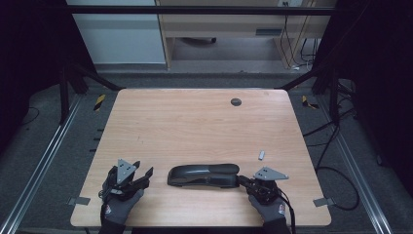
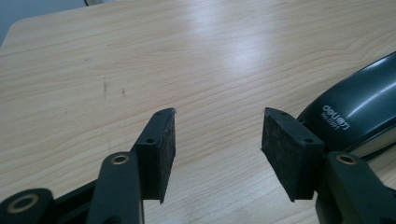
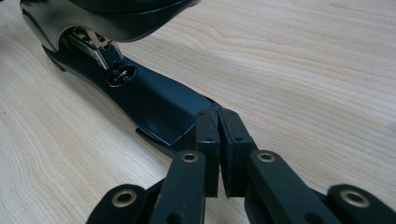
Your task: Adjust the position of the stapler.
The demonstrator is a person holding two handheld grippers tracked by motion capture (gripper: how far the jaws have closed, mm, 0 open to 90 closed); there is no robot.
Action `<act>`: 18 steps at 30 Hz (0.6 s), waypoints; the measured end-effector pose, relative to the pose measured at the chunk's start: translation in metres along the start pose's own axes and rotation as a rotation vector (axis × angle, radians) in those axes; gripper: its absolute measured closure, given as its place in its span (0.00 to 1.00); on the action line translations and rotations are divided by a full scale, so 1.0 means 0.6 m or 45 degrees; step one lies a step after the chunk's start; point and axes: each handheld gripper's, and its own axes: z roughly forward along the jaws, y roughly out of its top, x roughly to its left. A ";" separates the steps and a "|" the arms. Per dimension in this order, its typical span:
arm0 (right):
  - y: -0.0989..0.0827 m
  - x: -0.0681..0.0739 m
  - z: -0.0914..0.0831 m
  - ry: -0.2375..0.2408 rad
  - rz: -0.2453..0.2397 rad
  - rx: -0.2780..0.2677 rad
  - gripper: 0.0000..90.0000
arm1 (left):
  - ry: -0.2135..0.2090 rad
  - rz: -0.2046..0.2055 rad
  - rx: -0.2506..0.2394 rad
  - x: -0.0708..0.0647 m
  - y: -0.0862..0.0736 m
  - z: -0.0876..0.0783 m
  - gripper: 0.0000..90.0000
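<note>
A black stapler (image 1: 203, 175) lies lengthwise near the front edge of the wooden table (image 1: 195, 122). My left gripper (image 1: 144, 167) rests just left of it, open, with bare wood between its pads (image 2: 217, 135). The stapler's glossy top (image 2: 355, 112) shows beyond the right-hand pad. My right gripper (image 1: 242, 180) sits at the stapler's right end. In the right gripper view its pads (image 3: 219, 116) stand only a thin slit apart, their tips at the tail of the stapler's base (image 3: 140, 93). I see nothing pinched between them.
A small silvery piece (image 1: 261, 155) lies on the table behind the right gripper. A round cable hole (image 1: 235, 102) sits near the far edge. Gloved hands hold both grippers at the front edge. Metal rails run along both sides of the table.
</note>
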 end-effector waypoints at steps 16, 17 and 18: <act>0.001 -0.012 -0.002 -0.080 -0.006 -0.007 0.87 | -0.088 0.158 -0.048 -0.051 0.033 -0.011 0.42; 0.001 -0.012 -0.002 -0.080 -0.006 -0.007 0.87 | -0.088 0.158 -0.048 -0.051 0.033 -0.011 0.42; 0.001 -0.012 -0.002 -0.082 -0.005 -0.014 0.87 | -0.089 0.167 -0.053 -0.054 0.036 -0.013 0.42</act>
